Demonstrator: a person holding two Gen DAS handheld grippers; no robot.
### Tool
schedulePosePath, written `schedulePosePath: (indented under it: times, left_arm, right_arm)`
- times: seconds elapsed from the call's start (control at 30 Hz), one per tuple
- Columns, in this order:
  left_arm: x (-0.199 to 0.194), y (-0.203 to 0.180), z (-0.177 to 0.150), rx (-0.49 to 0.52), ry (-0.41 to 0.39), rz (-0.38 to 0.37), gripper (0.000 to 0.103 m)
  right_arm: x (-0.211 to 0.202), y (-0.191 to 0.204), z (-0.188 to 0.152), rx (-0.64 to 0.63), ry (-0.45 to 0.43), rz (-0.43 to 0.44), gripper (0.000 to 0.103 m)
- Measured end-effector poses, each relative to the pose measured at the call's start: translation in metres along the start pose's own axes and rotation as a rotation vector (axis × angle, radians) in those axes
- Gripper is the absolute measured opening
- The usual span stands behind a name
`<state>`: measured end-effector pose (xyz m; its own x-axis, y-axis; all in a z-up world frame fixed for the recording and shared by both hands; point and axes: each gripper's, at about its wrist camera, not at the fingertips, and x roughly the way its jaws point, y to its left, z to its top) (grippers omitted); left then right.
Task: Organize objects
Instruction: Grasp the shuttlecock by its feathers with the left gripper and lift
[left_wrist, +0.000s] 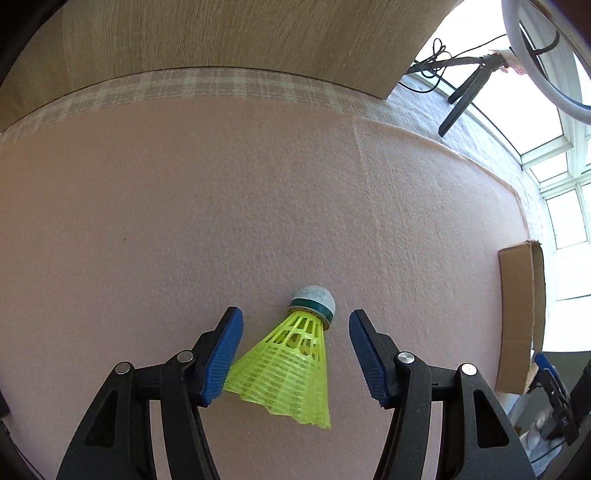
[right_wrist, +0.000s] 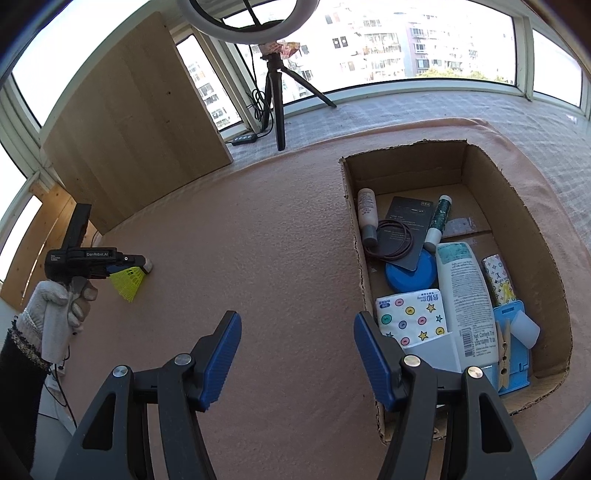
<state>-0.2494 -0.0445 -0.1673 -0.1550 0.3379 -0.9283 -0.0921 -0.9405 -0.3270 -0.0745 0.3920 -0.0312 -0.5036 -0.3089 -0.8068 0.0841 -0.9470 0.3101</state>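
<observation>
Shuttlecock (left_wrist: 291, 365), yellow-skirted with a white cork tip, lying on its side on the pink cloth (left_wrist: 184, 221), well apart from the cardboard box (right_wrist: 517, 221) and seemingly the last loose item outside it. Bracketed by the left gripper (left_wrist: 295, 354), jaws parted: left pad (left_wrist: 221, 362) touching or just beside the skirt's flared edge, right pad (left_wrist: 367, 358) clear of it, so no grip yet. Pointed steeply downward, probably to straddle the cone across its narrower upper part, where the mesh gives firmer purchase than the floppy rim. Held in a gloved hand (right_wrist: 59, 310), seen from the right wrist view at the cloth's far left.

Right gripper (right_wrist: 297, 354) hanging open and empty, near the box's near-left corner, likely waiting out of the way. Box already packed: white lotion bottle (right_wrist: 465, 295), spotted tissue pack (right_wrist: 410, 314), blue lid (right_wrist: 410, 277), small bottles, a dark card. Free room mostly along the far wall, a likely landing place for something this light.
</observation>
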Motion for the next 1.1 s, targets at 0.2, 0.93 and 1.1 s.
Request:
schedulePosePath:
  times: [0.2,0.93,1.1]
  left_arm:
    - [0.006,-0.008,-0.024,-0.029,-0.012,-0.059,0.050]
    - [0.004,-0.118,-0.132,0.124,-0.027,-0.166,0.061]
    - [0.003,-0.127,-0.144,0.159,-0.031,-0.147,0.063]
  right_arm:
    - [0.010,0.013,0.004,-0.014,0.018,0.032,0.060]
    - [0.048,0.047,-0.002,-0.032,0.128,0.165,0.060]
    - [0.072,0.066,-0.007,-0.013,0.208,0.250,0.060]
